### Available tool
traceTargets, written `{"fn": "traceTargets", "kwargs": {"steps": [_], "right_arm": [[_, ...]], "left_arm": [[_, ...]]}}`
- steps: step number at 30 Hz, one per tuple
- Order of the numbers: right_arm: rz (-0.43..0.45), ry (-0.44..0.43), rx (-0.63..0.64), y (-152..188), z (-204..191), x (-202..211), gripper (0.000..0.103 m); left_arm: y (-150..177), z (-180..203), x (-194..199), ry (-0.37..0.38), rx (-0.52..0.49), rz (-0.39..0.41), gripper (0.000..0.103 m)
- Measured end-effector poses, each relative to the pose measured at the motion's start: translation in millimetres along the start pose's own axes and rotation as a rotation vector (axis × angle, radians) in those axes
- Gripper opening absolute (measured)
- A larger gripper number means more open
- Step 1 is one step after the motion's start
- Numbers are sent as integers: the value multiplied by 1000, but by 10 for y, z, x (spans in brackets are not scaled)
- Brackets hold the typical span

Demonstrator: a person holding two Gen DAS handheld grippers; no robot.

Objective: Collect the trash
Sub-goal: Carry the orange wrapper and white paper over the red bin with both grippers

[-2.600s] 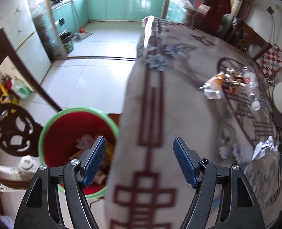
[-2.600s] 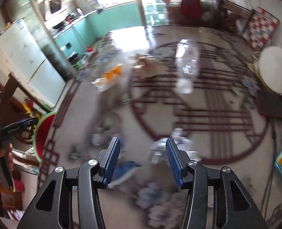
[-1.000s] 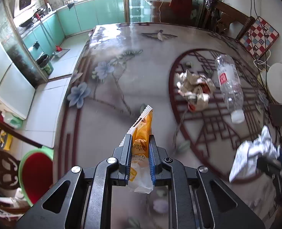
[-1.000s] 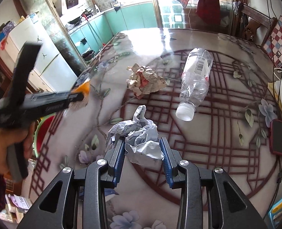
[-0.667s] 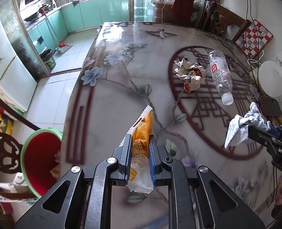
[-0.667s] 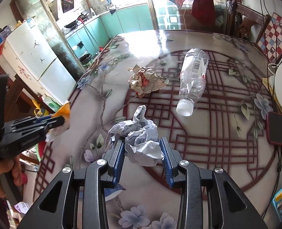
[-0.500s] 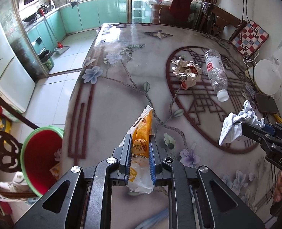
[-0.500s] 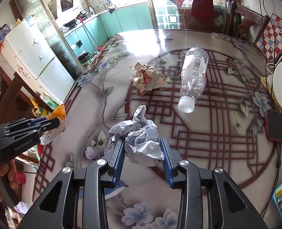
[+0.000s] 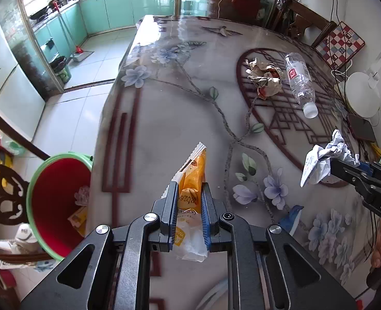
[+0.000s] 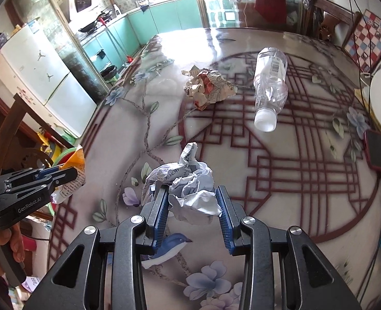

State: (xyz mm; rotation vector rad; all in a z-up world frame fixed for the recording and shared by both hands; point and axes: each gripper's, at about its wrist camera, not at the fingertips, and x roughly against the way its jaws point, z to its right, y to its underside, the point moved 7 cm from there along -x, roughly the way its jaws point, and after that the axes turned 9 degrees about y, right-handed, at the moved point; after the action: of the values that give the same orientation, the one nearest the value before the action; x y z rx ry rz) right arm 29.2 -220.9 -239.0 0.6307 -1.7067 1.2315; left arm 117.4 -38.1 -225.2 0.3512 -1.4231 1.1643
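Above floral table (image 9: 164,118), left tool (image 9: 189,211) clamps orange wrapper (image 9: 193,180); right tool (image 10: 193,206) grips crumpled paper (image 10: 188,183).

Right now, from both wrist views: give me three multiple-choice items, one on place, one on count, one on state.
1. Where is the red bin with the green rim?
A. on the table
B. on the floor beside the table edge
C. on a chair

2. How many pieces of trash lie loose on the patterned table?
A. two
B. four
C. none

3. What does the left hand-held gripper hold?
A. nothing, jaws wide
B. the clear plastic bottle
C. an orange-and-clear snack wrapper

Key: 1 B, the bin stands on the floor tiles below the table's edge. 2 A, only the crumpled brown paper wad and the clear plastic bottle remain. 3 C, the snack wrapper is pinched between its pads; the right hand-held gripper holds crumpled white paper.
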Motion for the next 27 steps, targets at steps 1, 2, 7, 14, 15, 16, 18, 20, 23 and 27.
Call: {"fn": "traceTargets", "kwargs": {"steps": [1,2,7,14,15,16,18,20,23,27], "right_arm": [[2,4,3,-1,-25,9,34],[4,8,8,-5,-55,16,34],[24,9,34,-57,-270,84,34],[47,2,74,-117,-614,141,34],[52,1,77,-129,-659,153,34],[57,0,80,-142,-706,164,34],[64,-2,87,-156,-793,186,34],[71,-5,93,-172,-880,200,34],[74,-8,101,-184,-1015,209,34],[73,-16,115,-186,-1192,205,34]], "left_arm": [[9,-31,12,-2,-1,2,16],[16,-70,23,-1,1,2,16],[29,-231,115,6,20,21,16],[72,-543,251,-11,27,38,16],[79,-586,257,-14,29,37,16],[94,-645,270,-17,32,37,16],[110,-735,282,-24,40,35,16],[127,-819,299,-27,48,34,16],[151,-936,323,-31,57,37,16],[179,-1058,353,-28,69,39,16]]}}
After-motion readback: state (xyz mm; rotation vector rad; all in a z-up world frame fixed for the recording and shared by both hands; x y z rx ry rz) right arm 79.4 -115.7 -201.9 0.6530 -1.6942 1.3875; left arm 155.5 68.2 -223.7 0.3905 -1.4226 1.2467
